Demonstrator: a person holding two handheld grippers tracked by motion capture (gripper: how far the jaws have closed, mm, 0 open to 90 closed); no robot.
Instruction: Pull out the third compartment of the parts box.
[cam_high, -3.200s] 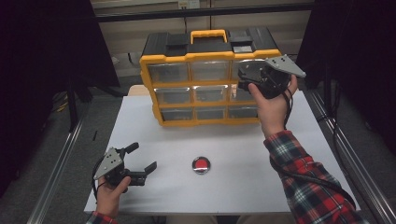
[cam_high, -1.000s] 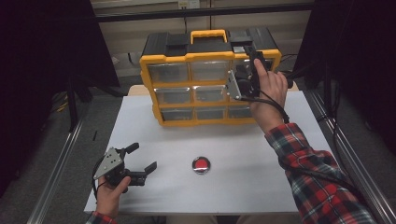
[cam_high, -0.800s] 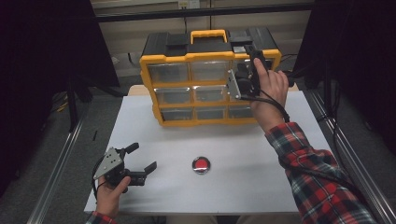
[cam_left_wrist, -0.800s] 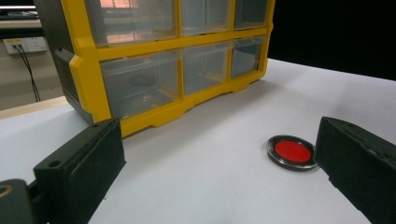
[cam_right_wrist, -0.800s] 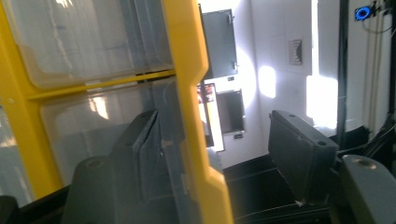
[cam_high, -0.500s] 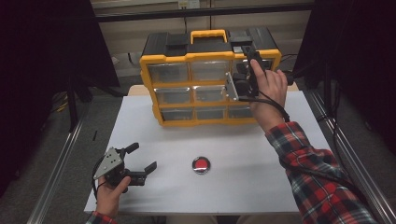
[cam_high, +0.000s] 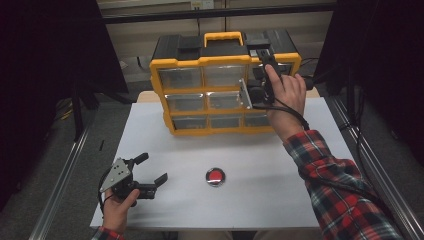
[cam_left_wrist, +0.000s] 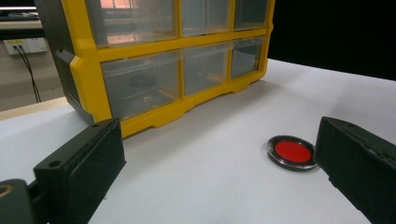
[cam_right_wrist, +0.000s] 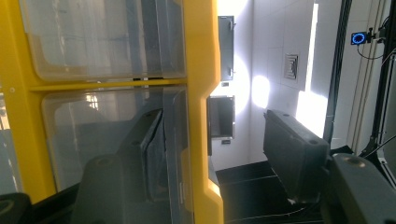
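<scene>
**Change of state.** Your right gripper (cam_high: 261, 80) had stood lower a few seconds before, in front of the right-hand column of the yellow organizer (cam_high: 200, 62), with its grey plate facing up. By this moment you had rolled it onto its side and raised it to the top right drawer (cam_right_wrist: 93, 130). Through the last second the hand itself kept its place there.

**Right jaws.** They had just been closing and stood about half apart. In the right gripper view, one jaw lay against the clear drawer front. The other hung in free air past the yellow frame edge (cam_right_wrist: 201, 93), so that edge and the drawer's side stood between them. The outer pad was well clear of the frame, so no grip was made.

**Left gripper.** Your left gripper (cam_high: 154, 167) was unmoved near the table's (cam_high: 250, 205) front left corner, jaws wide and holding nothing.

**Other items.** The red disc (cam_high: 215, 176) lay flat where it had been, mid-table, well apart from both grippers. All drawers appeared shut.

**Meaning for the work.** The approach to the drawer appeared finished, and the step in hand was judged to be gripping its front. If the drawer was the target, the jaws sat across the frame edge, and a pull from there would likely drag the whole organizer.
</scene>
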